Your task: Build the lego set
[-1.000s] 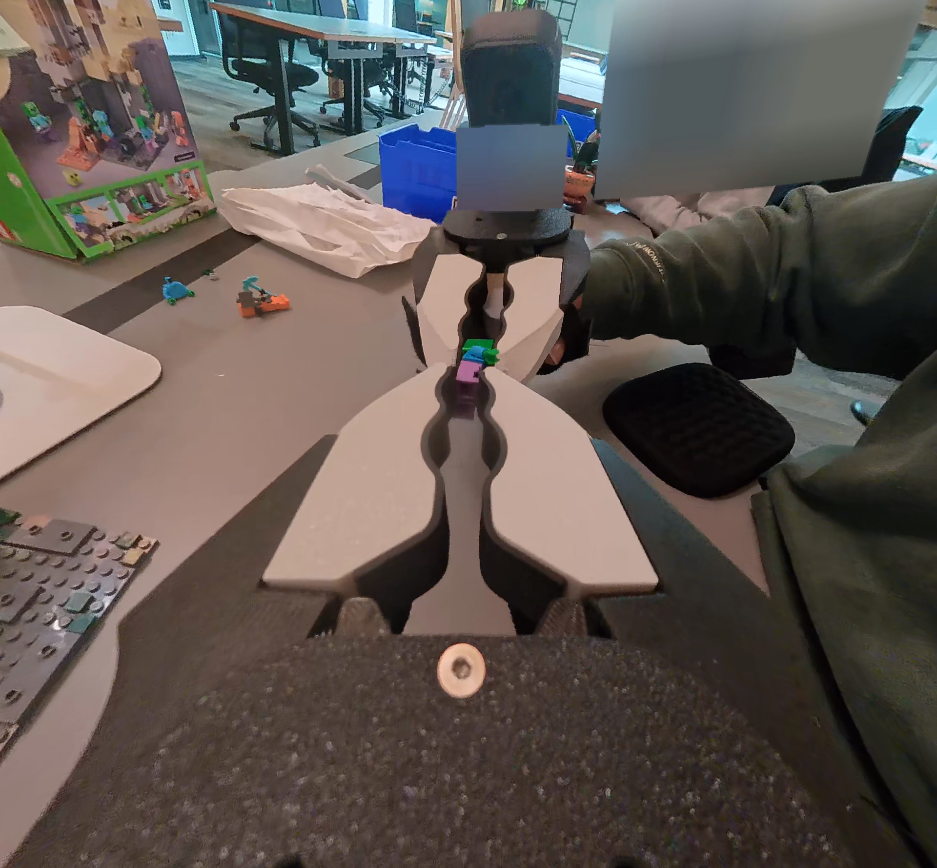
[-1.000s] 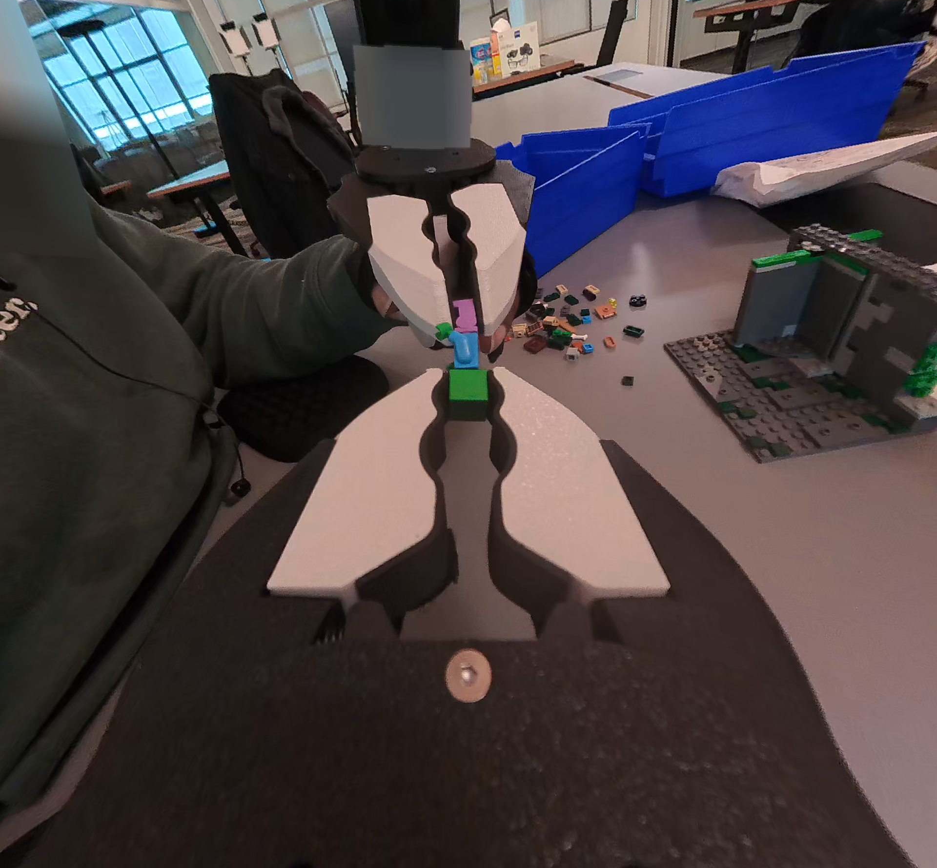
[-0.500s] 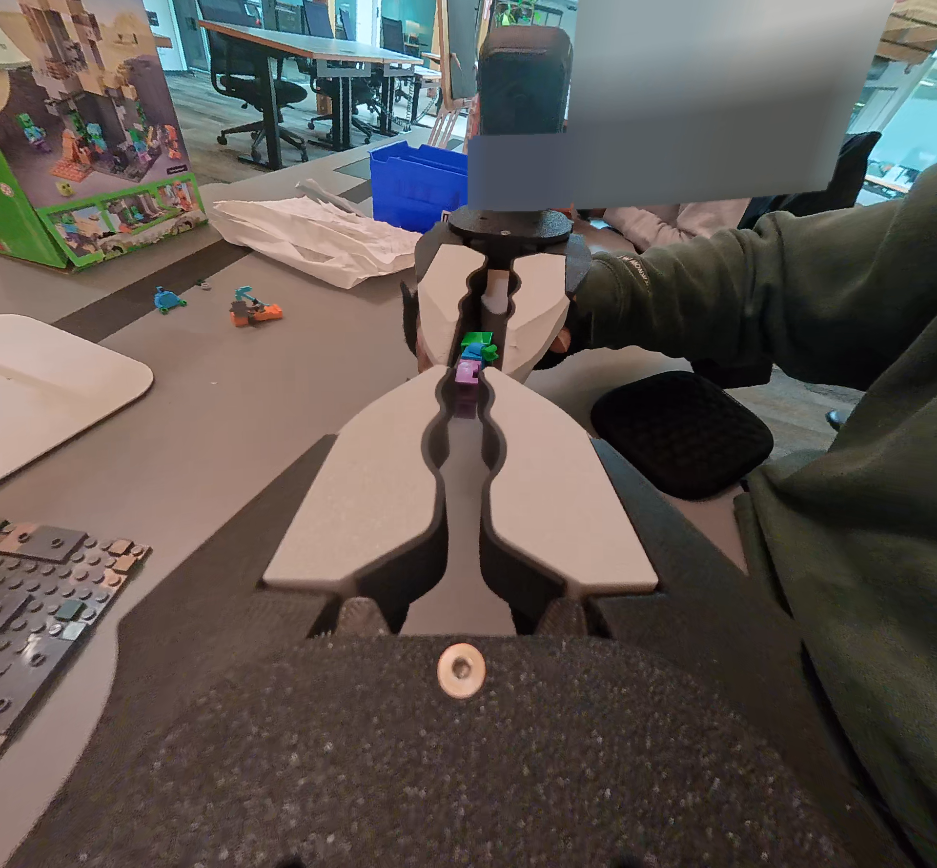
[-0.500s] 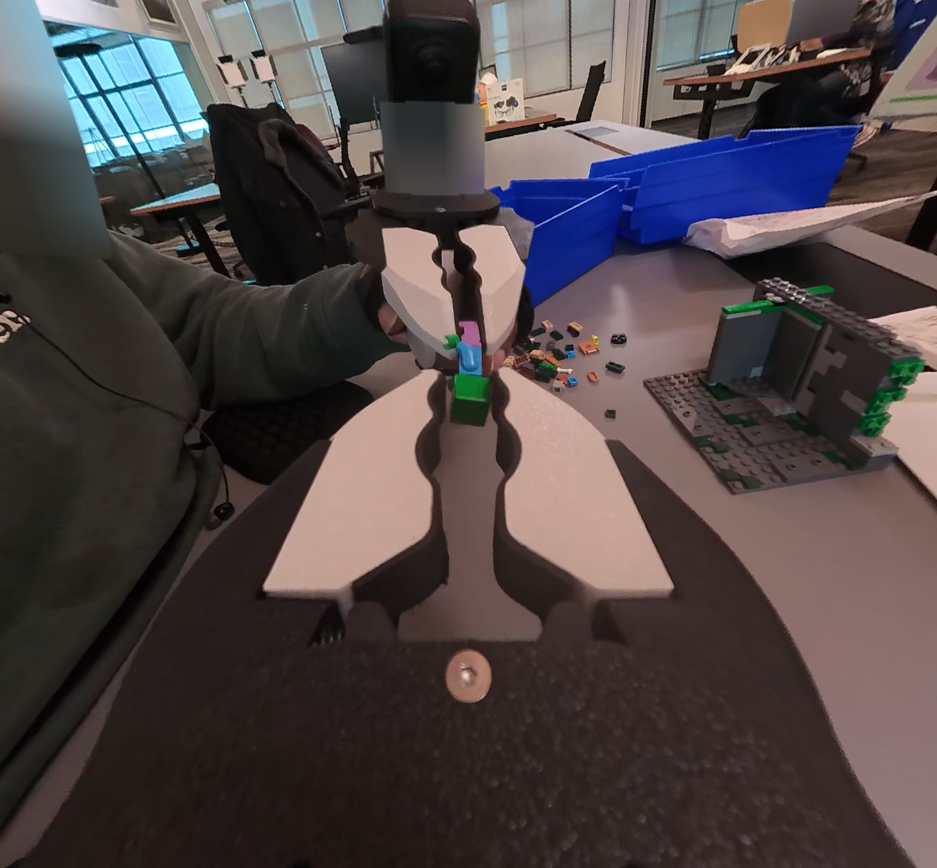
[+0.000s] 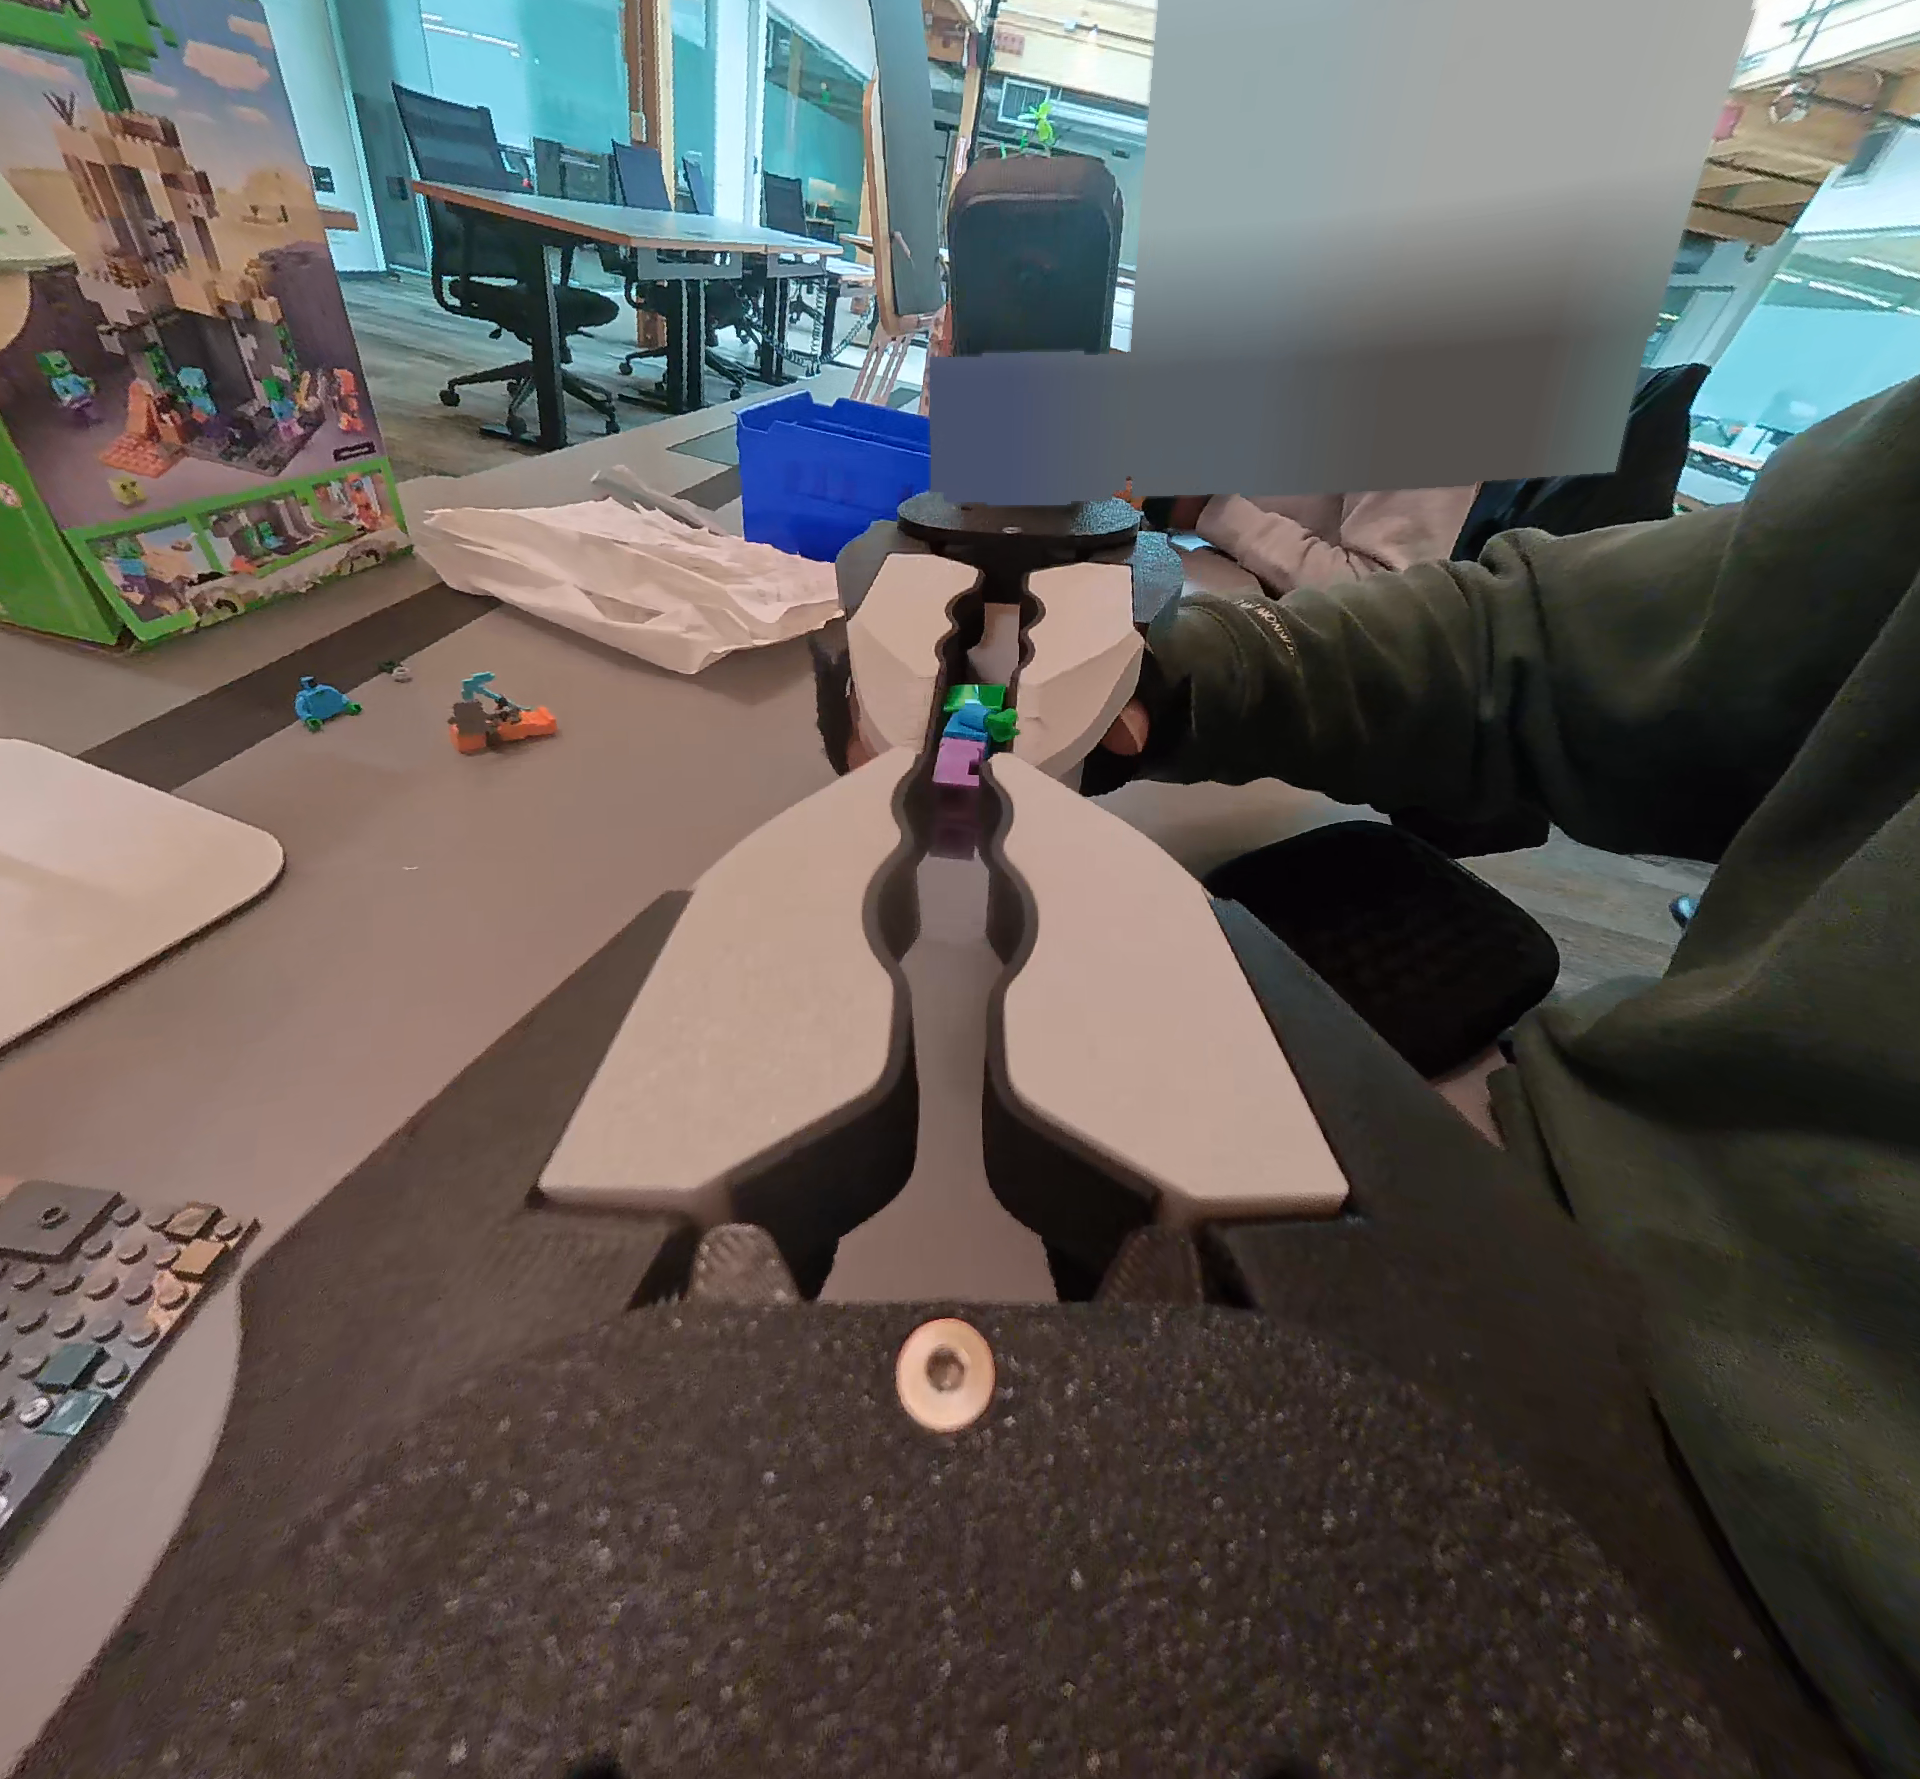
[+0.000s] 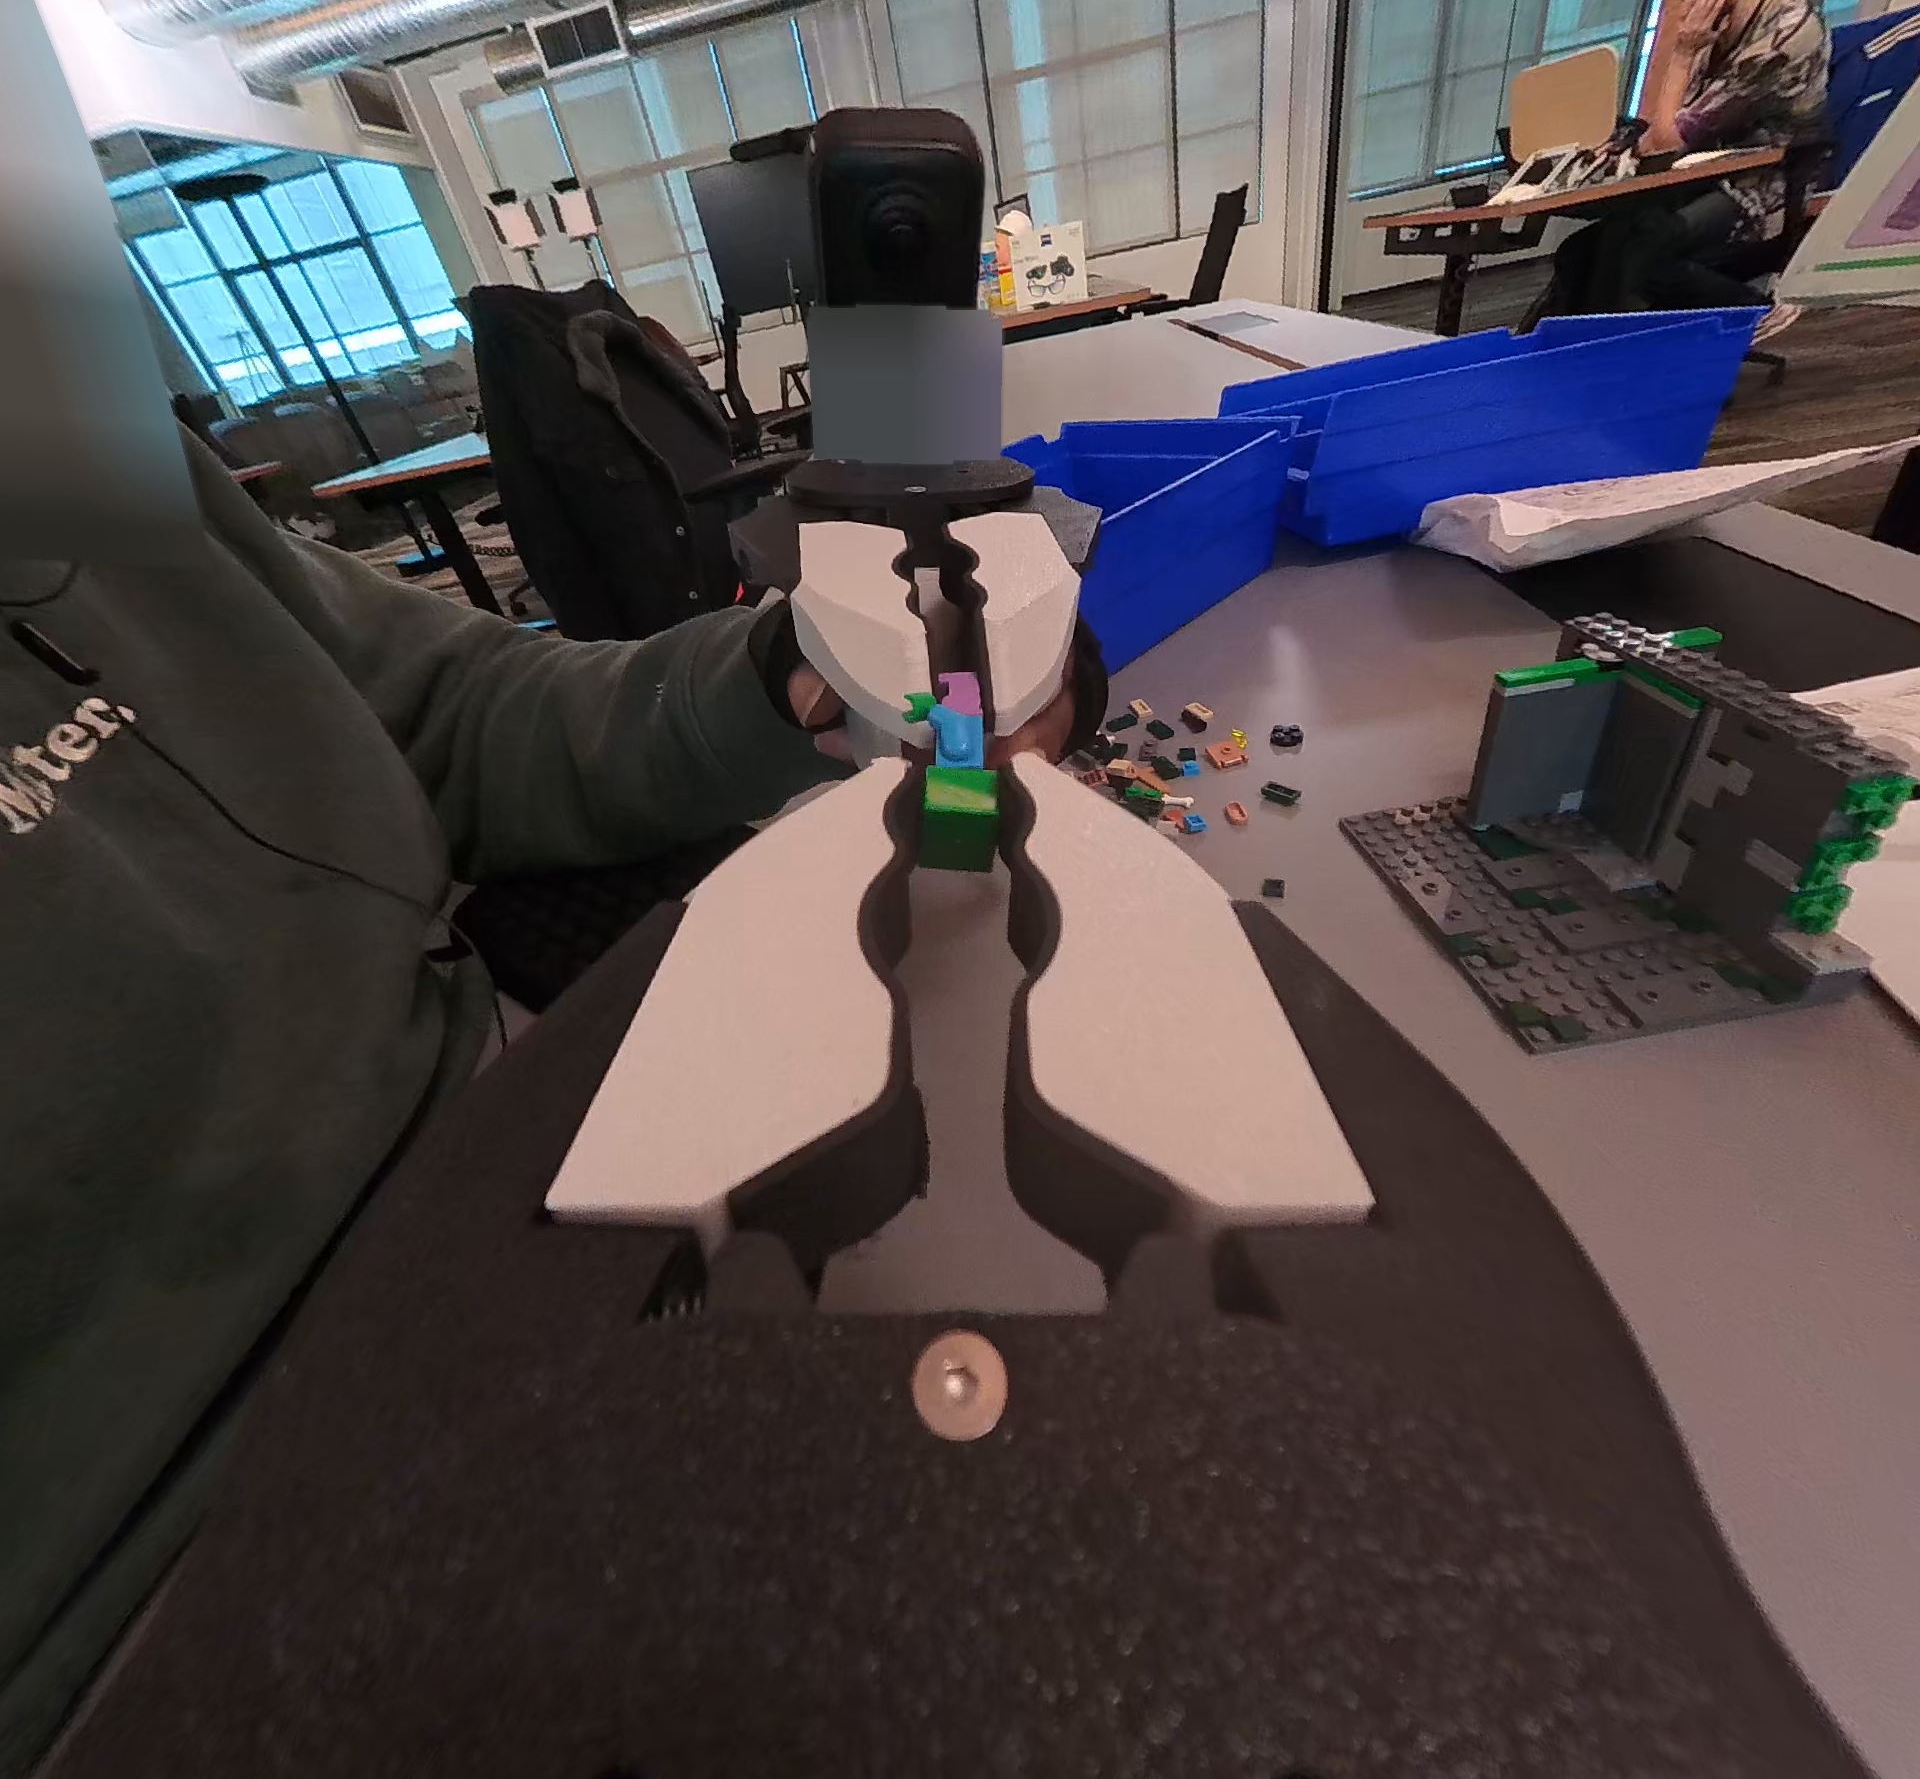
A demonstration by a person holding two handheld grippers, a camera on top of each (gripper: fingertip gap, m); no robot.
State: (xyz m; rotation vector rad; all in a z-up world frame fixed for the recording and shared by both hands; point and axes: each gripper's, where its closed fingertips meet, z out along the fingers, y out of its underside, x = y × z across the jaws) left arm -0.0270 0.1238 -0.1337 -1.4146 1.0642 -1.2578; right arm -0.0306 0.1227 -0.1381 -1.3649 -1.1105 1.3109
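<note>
Grey desk (image 6: 1558,1262) in an open office w/ big windows, chairs and other desks behind; left claw (image 5: 954,794) is clenched on the purple legs (image 5: 954,773) of a small lego figure (image 6: 956,742), held up over the desk's near edge; right claw (image 6: 956,820) faces it tip to tip and is clamped on the figure's green head (image 6: 958,820); so the figure, blue torso (image 6: 958,737) in the middle w/ a green arm sticking out, bridges the two claws, off the desk; each claw is held by a hand in a dark green sleeve (image 5: 1507,669); in right wrist view a half-built grey lego wall on a studded baseplate (image 6: 1621,898) sits to the right on the desk, green bits on its edge; loose small lego pieces (image 6: 1184,763) lie scattered between that build and the claws; blue plastic bins (image 6: 1455,441) and a white paper bag (image 6: 1621,503) further back; in left wrist view the set's box (image 5: 177,327) stands far left, two small builds, one blue (image 5: 320,701) and one orange (image 5: 499,716), lie near it; a white tray (image 5: 94,877) at left edge; a black mesh pad (image 5: 1382,940) just right of the left claw.
</note>
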